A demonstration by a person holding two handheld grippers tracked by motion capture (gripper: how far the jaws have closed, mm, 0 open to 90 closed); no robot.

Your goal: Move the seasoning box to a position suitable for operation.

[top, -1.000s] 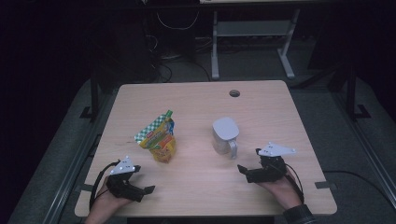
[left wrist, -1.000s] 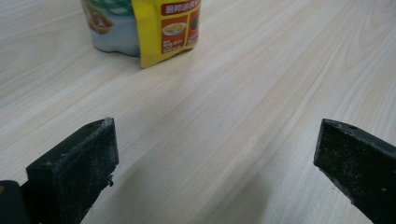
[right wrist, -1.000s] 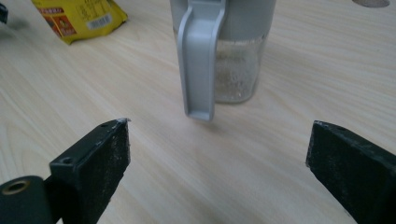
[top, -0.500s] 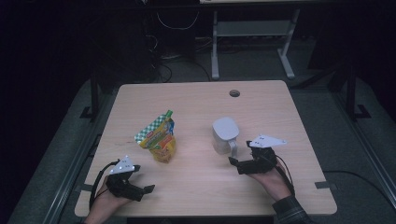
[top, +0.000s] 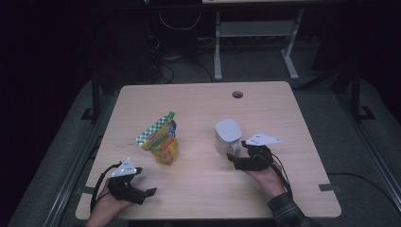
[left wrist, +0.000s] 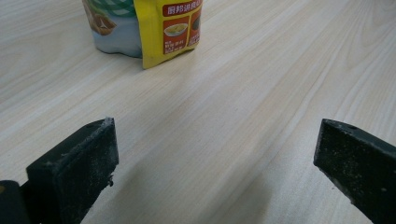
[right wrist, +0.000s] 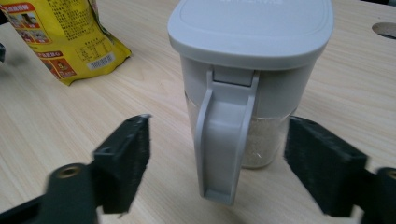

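- The grey plastic jug [right wrist: 247, 93], with a flat lid, a long handle and pale grains inside, stands right of the glossy yellow pouch [top: 161, 142] on the wooden table [top: 293, 123].
- The right gripper [right wrist: 217, 163] has been closing; its jaws stand on both sides of the handle, not yet touching.
- The left gripper [left wrist: 215, 172] is wide open and holds nothing.

place: lab or test room | evidence: lone wooden desk [top: 293, 189] with cable hole [top: 237, 94], grey carpet [top: 364, 151], floor cables [top: 184, 28], metal stand [top: 255, 33], dark surroundings
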